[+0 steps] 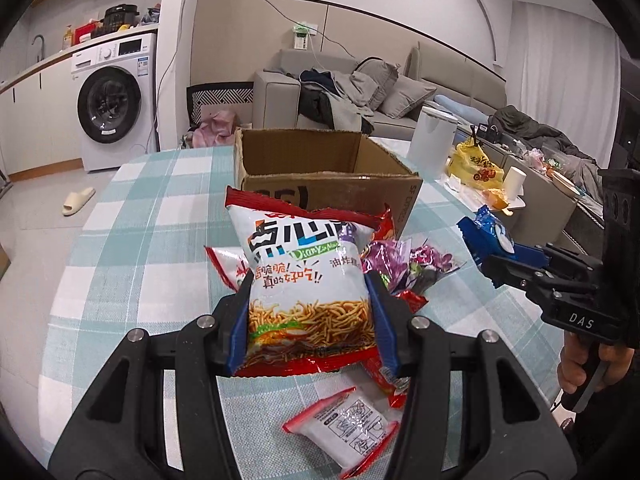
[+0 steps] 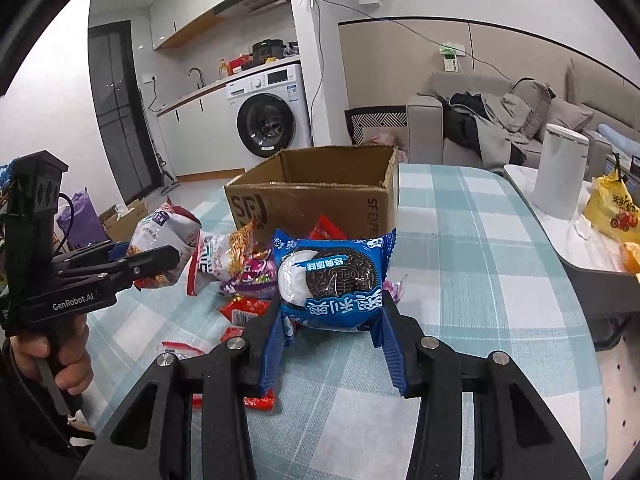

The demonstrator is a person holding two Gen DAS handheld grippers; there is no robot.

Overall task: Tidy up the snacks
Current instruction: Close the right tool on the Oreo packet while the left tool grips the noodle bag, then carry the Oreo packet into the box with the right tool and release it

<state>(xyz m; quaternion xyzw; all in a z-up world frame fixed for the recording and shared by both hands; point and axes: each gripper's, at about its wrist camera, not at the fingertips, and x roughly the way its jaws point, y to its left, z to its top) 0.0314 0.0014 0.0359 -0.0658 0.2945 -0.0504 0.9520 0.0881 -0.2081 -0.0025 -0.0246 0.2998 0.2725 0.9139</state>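
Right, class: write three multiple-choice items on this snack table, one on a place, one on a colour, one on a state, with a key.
1. Where is the cardboard box?
A. on the checked tablecloth
B. on the sofa
C. on the floor

2. The biscuit pack is mainly:
A. green
B. blue
C. yellow

3. The left hand-held gripper:
A. is open and holds nothing
B. is out of view
C. grips the noodle snack bag

Key: 1 A, cloth lies under it; 2 B, blue wrapper; 3 C, both fingers press the bag's sides.

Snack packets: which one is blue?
The Oreo packet, held up in the right gripper. The left gripper holds a white-and-red noodle snack bag.
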